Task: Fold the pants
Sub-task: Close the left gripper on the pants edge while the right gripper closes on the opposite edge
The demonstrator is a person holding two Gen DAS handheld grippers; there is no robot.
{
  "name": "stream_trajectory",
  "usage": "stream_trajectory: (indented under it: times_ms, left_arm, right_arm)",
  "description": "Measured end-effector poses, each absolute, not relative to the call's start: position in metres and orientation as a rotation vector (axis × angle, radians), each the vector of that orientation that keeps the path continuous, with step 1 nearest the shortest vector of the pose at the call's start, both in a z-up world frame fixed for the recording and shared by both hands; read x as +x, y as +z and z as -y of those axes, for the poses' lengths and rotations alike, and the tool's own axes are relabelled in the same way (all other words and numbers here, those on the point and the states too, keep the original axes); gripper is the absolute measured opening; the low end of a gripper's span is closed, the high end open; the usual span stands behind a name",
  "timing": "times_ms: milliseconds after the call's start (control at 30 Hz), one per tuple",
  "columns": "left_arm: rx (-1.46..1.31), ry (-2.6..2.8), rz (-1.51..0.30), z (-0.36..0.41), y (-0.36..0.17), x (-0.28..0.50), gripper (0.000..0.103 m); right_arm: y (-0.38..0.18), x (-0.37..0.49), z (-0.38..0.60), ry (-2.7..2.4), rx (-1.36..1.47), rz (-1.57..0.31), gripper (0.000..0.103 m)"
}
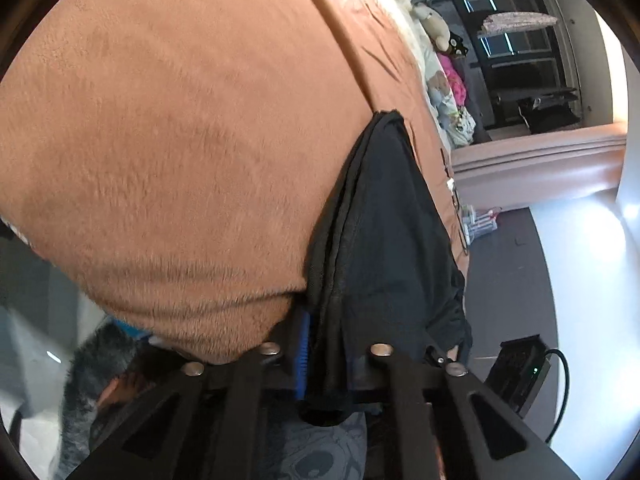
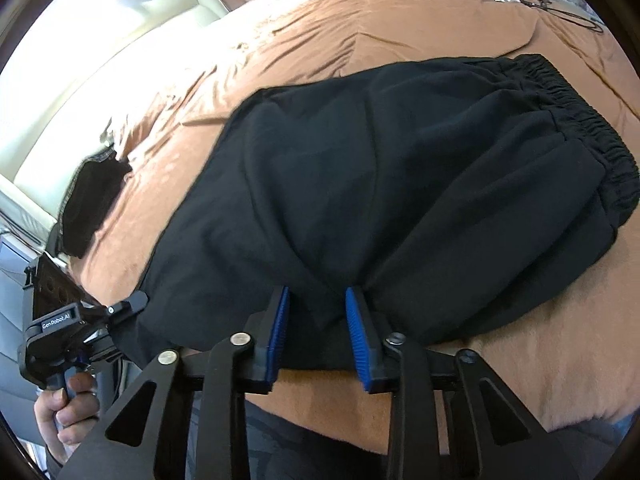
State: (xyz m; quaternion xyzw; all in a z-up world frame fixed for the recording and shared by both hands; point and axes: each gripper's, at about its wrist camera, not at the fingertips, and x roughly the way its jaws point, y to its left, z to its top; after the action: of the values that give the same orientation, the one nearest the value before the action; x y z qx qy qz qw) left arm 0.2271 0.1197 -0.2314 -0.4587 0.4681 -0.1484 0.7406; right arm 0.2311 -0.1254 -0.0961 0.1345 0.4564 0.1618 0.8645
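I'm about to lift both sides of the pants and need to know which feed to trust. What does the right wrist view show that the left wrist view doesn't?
Only the right wrist view: the black fleece pants spread flat, their elastic waistband at far right, a hand holding the left tongs at the pants' left edge, and the right tongs with blue pads either side of a raised fold.

Only the left wrist view: the left tongs shut on the bunched pants hem, and the dark window.

Both: the pants on the orange-brown plush blanket.
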Motion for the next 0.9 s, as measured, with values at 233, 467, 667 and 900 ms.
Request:
stream_trajectory:
  times_ms: [233, 467, 667, 900]
  left_arm:
    - [-1.018, -0.331, -0.984, -0.124, -0.219, 0.22, 0.009]
    - [-1.058, -0.288, -0.985, -0.13, -0.226, 0.219, 0.008]
    - [-1.07, -0.278, -0.996, -0.128, -0.229, 0.222, 0.008]
    - [-1.086, -0.258, -1.004, -0.126, -0.228, 0.224, 0.008]
  right_arm:
    - [-0.074, 0.241, 0.125, 0.325, 0.265, -0.973, 0.018]
    - [-0.066, 0.275, 0.114, 0.314, 0.256, -0.98, 0.018]
    - [-0.08, 0.308, 0.103, 0.269, 0.207, -1.051, 0.018]
    - [-0.074, 0.354, 0.092, 0.209, 0.189, -1.07, 0.018]
